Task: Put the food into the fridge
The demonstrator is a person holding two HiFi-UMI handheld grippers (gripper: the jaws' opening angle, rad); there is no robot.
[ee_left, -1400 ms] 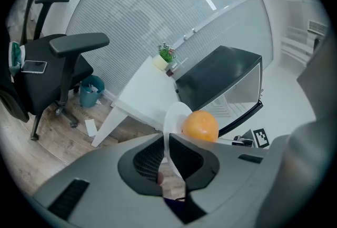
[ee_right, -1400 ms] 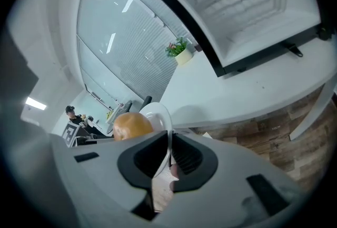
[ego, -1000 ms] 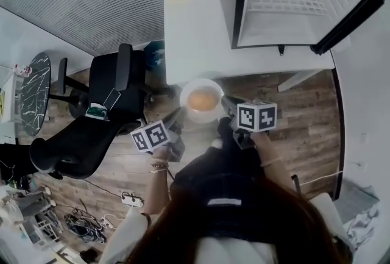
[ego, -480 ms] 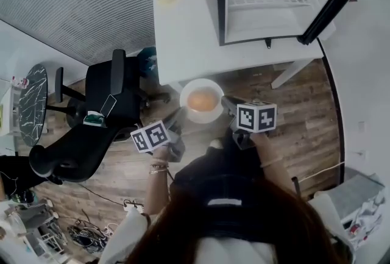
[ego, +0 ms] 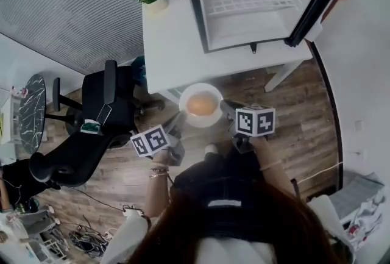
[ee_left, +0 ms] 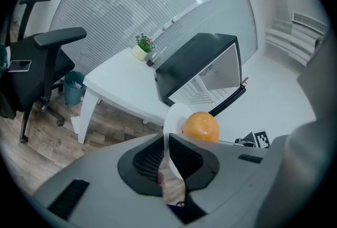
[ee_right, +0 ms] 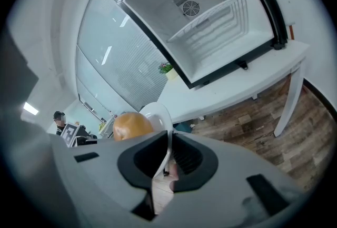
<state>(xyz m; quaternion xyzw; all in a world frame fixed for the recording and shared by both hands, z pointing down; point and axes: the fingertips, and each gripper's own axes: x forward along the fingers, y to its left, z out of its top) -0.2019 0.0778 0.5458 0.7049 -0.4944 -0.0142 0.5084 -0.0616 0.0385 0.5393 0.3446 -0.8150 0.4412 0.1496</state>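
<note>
Head view: white plate (ego: 189, 92) bearing an orange (ego: 202, 104), held above the floor at the near edge of the desk (ego: 173, 43) carrying the open fridge (ego: 244, 28); left gripper view: left gripper (ee_left: 167, 150), fingers pinching the plate's left rim; right gripper view: right gripper (ee_right: 169, 153), fingers pinching its right rim.

The plate (ego: 185, 97) looked like smooth, glossy white ceramic, and the orange (ego: 202, 104) on it had a faintly dimpled, waxy skin. The desk (ego: 170, 49) was smooth matt white, the floor (ego: 304, 110) grained wood planks, the fridge (ego: 244, 34) lining shiny white plastic.
</note>
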